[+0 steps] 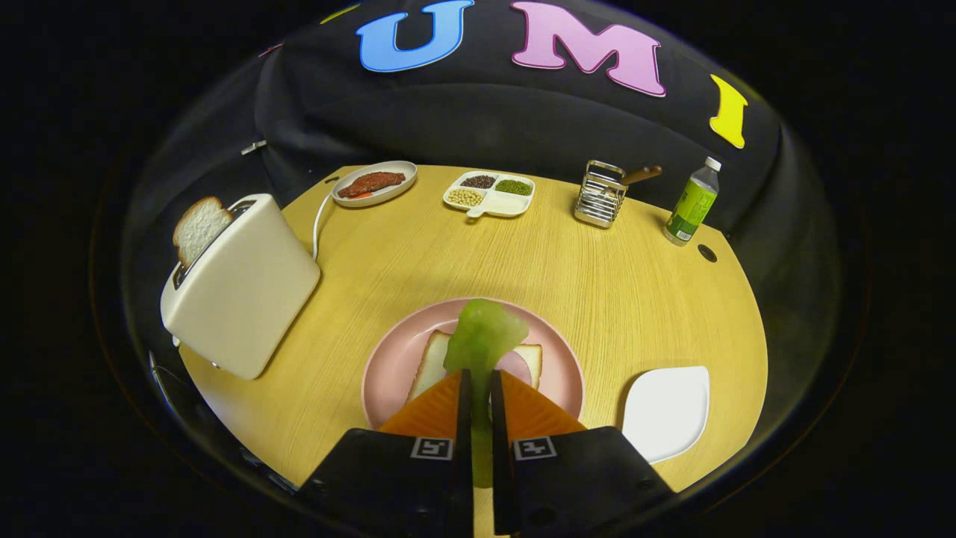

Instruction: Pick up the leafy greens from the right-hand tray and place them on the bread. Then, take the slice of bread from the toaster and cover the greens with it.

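My gripper (478,377) is shut on the leafy greens (484,338), a pale green leaf that sticks out ahead of the fingertips. The leaf hangs over a slice of bread (433,360) with a pink round slice on it, lying on a pink plate (388,359) directly beneath the fingers. To the right of the plate sits an empty white tray (667,409). A white toaster (243,288) stands to the left with a second bread slice (199,228) poking up from its slot.
At the table's far side sit an oval dish with red meat (373,183), a divided white dish of beans (489,193), a wire rack with a wooden handle (601,194) and a green bottle (692,203). The toaster's cord (319,220) runs behind it.
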Demonstrator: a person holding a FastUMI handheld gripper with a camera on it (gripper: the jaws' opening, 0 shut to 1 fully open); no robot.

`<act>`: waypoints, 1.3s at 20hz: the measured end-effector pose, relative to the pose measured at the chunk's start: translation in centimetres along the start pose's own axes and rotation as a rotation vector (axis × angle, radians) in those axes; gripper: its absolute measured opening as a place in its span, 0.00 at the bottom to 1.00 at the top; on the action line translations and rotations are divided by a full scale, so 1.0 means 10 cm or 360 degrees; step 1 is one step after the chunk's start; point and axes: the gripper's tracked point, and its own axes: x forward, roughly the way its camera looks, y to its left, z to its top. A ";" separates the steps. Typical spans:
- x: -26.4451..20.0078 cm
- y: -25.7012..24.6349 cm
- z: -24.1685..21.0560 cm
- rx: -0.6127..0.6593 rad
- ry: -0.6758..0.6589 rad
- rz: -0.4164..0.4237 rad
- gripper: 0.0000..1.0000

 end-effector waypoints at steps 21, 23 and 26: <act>-0.45 0.34 0.47 -0.0024 -0.0212 0.0061 1.00; -0.62 0.43 0.68 -0.0082 -0.0313 0.0083 1.00; -0.88 0.73 1.03 -0.0169 -0.0460 0.0154 1.00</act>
